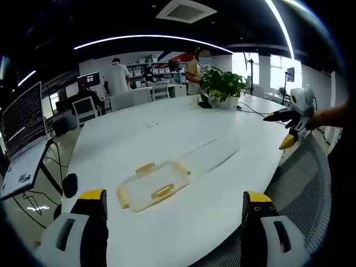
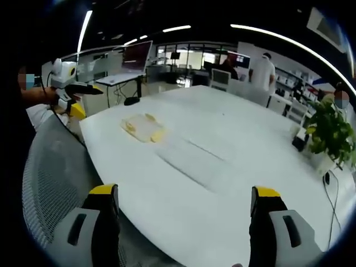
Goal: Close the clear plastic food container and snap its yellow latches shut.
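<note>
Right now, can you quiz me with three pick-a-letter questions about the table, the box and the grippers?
1. Where is the plastic box?
A. on the white table
B. on a chair
C. on the floor

2. What colour are its latches?
A. red
B. yellow
C. blue

3. How are the left hand-held gripper and the right hand-held gripper?
A. shut on the box
B. holding the plant
C. open, holding nothing

Answers: 1 A, it lies flat on the tabletop. 2 B, yellow tabs line its edges. 3 C, the jaws stand wide apart, short of the box.
</note>
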Demonstrator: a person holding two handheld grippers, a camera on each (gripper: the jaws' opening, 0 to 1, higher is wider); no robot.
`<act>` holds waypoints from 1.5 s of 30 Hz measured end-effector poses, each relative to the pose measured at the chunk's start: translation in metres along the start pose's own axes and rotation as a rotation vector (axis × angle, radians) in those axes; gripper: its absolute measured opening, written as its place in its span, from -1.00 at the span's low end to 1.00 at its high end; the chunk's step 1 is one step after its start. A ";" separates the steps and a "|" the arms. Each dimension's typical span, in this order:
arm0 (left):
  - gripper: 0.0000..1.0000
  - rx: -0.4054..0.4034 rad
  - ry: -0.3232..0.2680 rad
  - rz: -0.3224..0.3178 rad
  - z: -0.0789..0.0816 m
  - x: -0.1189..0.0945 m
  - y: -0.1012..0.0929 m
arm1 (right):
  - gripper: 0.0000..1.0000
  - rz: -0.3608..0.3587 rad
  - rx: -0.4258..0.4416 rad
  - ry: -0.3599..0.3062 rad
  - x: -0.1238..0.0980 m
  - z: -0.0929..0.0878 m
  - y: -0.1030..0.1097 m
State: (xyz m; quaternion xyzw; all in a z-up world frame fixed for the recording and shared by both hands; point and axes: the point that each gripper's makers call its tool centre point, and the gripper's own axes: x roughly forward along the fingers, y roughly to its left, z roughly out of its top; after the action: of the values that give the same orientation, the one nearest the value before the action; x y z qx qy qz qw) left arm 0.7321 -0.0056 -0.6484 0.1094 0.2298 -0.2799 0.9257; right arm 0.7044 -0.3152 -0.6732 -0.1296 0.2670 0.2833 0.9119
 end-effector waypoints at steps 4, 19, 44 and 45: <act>0.97 0.004 0.003 -0.002 0.000 0.001 0.001 | 0.93 0.001 0.001 0.001 0.000 0.001 0.000; 0.96 0.006 0.015 -0.010 -0.004 0.001 0.002 | 0.92 0.025 -0.006 0.020 0.000 0.000 0.002; 0.92 0.034 0.029 -0.021 -0.002 -0.001 0.020 | 0.91 0.093 -0.058 0.025 0.000 0.025 -0.002; 0.92 0.036 0.031 -0.023 -0.001 -0.001 0.022 | 0.91 0.098 -0.061 0.024 0.001 0.026 -0.003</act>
State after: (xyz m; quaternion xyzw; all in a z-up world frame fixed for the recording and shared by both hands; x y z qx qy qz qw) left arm 0.7436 0.0128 -0.6472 0.1276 0.2401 -0.2928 0.9167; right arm 0.7172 -0.3068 -0.6520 -0.1475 0.2751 0.3340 0.8894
